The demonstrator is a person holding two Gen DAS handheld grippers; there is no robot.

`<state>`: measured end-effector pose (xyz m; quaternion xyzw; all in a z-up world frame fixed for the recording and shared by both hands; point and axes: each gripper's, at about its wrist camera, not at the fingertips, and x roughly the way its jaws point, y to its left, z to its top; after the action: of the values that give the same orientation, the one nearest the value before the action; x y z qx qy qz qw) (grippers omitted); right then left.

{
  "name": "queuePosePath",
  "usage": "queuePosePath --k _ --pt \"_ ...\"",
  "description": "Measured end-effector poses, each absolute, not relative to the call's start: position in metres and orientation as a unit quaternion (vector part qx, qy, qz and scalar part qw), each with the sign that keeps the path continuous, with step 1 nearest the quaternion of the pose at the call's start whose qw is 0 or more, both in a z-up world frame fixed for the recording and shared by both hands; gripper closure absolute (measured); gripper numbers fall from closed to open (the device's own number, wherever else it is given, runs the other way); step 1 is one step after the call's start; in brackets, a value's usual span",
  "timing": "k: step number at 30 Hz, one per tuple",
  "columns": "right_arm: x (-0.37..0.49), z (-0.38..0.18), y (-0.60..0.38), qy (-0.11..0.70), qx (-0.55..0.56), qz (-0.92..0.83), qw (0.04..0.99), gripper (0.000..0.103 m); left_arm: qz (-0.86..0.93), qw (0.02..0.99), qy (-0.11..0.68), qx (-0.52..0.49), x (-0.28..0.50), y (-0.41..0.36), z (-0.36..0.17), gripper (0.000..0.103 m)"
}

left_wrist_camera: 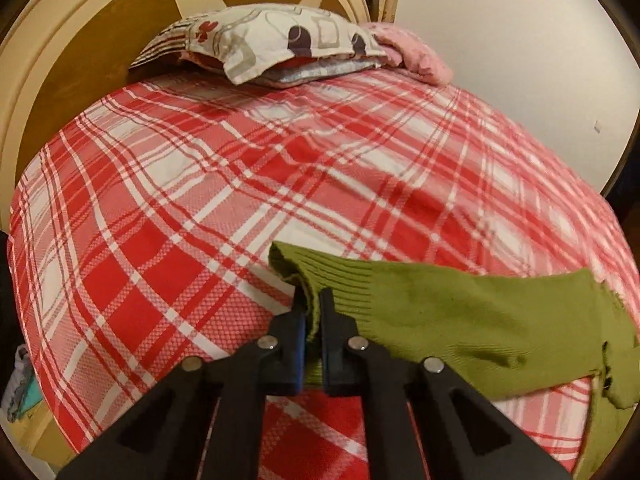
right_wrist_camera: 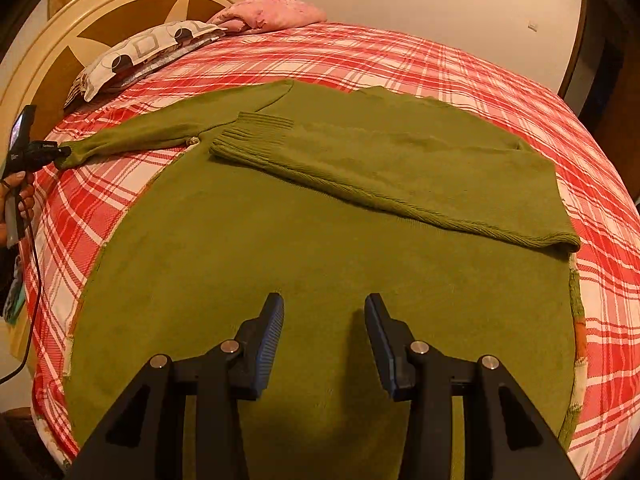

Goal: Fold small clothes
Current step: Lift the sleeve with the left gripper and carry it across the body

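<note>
A green knit sweater (right_wrist_camera: 280, 240) lies flat on the red plaid bedspread (right_wrist_camera: 480, 80). One sleeve (right_wrist_camera: 380, 176) is folded across its body; the other sleeve (right_wrist_camera: 160, 132) stretches out to the left. My left gripper (left_wrist_camera: 314, 304) is shut on the ribbed cuff of that outstretched sleeve (left_wrist_camera: 440, 312) and holds it just above the bedspread (left_wrist_camera: 200, 184); it also shows at the far left of the right wrist view (right_wrist_camera: 60, 152). My right gripper (right_wrist_camera: 324, 308) is open and empty, hovering over the sweater's lower body.
A patterned pillow (left_wrist_camera: 264, 40) and a pink cloth (left_wrist_camera: 412, 52) lie at the head of the bed by the round wooden headboard (left_wrist_camera: 80, 52). A white wall (left_wrist_camera: 520, 60) runs along the far side. The bed's left edge drops off near my left hand (right_wrist_camera: 16, 200).
</note>
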<state>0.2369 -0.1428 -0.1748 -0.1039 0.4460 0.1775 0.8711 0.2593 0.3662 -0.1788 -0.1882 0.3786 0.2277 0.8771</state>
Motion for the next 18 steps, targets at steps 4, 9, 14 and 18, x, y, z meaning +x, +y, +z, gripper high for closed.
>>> queuePosePath --k 4,9,14,18 --pt "0.237 -0.174 -0.148 0.444 -0.094 0.174 0.874 0.059 0.216 0.888 0.360 -0.186 0.254 0.356 -0.158 0.098" --pt "0.234 -0.172 -0.151 0.441 -0.083 0.174 0.877 0.059 0.186 0.904 0.338 -0.184 0.255 0.332 -0.126 0.098" --pt "0.229 -0.166 -0.155 0.433 -0.079 0.176 0.880 0.059 0.158 0.917 0.321 -0.176 0.259 0.301 -0.099 0.098" --pt "0.225 -0.161 -0.164 0.427 -0.071 0.172 0.885 0.059 0.130 0.927 0.312 -0.165 0.264 0.273 -0.081 0.098"
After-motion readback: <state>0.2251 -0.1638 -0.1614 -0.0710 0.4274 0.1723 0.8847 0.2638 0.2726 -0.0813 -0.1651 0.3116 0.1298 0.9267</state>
